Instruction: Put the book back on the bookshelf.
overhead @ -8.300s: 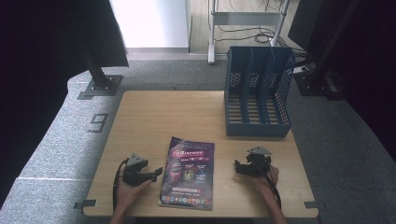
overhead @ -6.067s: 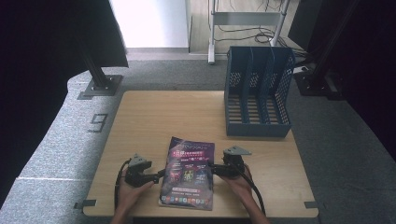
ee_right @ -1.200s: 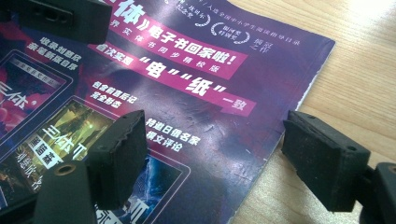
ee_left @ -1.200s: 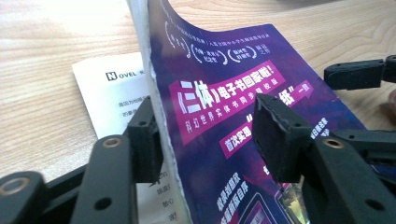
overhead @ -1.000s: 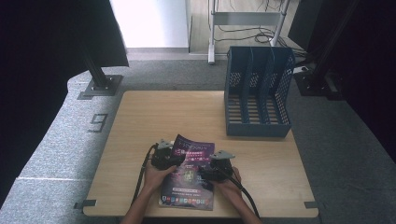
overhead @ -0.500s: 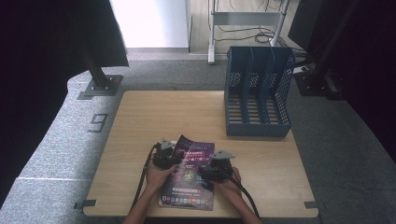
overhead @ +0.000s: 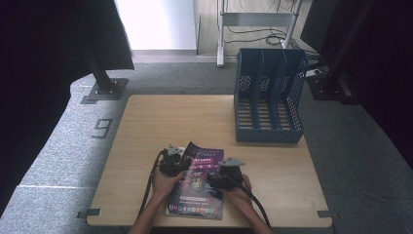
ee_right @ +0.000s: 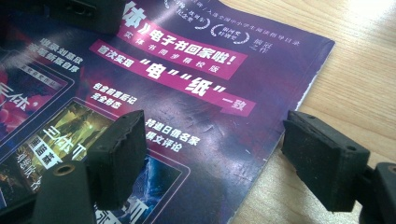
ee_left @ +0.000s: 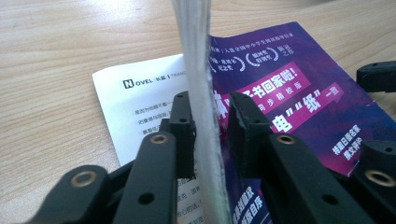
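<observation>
magazine (overhead: 197, 183) flat on the tabletop (overhead: 195, 117) near the front edge, long axis running away from the person | left gripper (ee_left: 208, 126) clamped on its lifted top-left corner, pages standing up between the jaws | right gripper (ee_right: 233, 154) spread wide over the right edge, gripping nothing | file rack (overhead: 269, 97) far right, well apart

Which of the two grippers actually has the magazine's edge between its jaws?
The left gripper: its jaws flank the lifted edge of the magazine. The right gripper has its jaws wide apart, one over the cover, one over the table.
</observation>
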Action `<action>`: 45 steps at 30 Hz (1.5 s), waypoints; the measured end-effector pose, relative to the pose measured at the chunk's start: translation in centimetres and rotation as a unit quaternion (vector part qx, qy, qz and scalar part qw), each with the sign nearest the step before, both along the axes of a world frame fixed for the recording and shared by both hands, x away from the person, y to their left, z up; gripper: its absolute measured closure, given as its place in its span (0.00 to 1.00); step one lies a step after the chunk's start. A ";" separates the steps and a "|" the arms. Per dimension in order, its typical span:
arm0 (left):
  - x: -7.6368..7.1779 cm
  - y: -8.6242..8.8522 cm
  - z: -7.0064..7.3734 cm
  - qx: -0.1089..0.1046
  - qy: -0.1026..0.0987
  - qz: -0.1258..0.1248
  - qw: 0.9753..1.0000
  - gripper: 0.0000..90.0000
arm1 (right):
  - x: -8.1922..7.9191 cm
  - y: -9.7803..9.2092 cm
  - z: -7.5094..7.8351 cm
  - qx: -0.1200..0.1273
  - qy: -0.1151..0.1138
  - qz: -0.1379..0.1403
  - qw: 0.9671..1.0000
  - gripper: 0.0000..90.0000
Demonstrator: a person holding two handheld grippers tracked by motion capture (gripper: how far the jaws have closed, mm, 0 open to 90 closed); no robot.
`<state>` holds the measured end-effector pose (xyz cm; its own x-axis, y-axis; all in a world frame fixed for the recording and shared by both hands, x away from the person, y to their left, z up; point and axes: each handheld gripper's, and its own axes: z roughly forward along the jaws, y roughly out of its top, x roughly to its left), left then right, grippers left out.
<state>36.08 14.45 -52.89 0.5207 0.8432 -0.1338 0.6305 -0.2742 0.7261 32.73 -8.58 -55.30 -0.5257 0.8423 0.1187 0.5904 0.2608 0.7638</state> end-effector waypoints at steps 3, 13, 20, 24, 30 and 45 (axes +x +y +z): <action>-0.2 -0.1 0.1 -0.001 -0.009 -0.001 1.000 0.85 | 0.0 0.0 0.0 0.000 0.000 0.000 1.000 0.24; -0.8 0.1 0.5 -0.030 -0.030 -0.011 0.999 0.93 | 0.0 0.0 0.0 0.003 0.001 0.000 1.000 0.23; -0.9 0.2 0.7 -0.040 -0.035 -0.017 0.998 0.93 | 0.1 0.0 0.0 0.002 0.002 0.002 1.000 0.23; -1.0 0.3 0.9 -0.046 -0.038 -0.020 0.998 0.93 | 0.1 -0.1 0.0 0.004 0.002 0.004 1.000 0.23; -1.5 0.3 1.8 -0.062 -0.052 -0.032 0.996 0.94 | 0.1 -0.6 0.0 0.007 -0.002 -0.001 1.000 0.23; -3.1 0.2 4.2 -0.084 -0.094 -0.061 0.990 0.94 | 0.1 -2.0 1.5 0.058 -0.016 0.001 0.998 0.22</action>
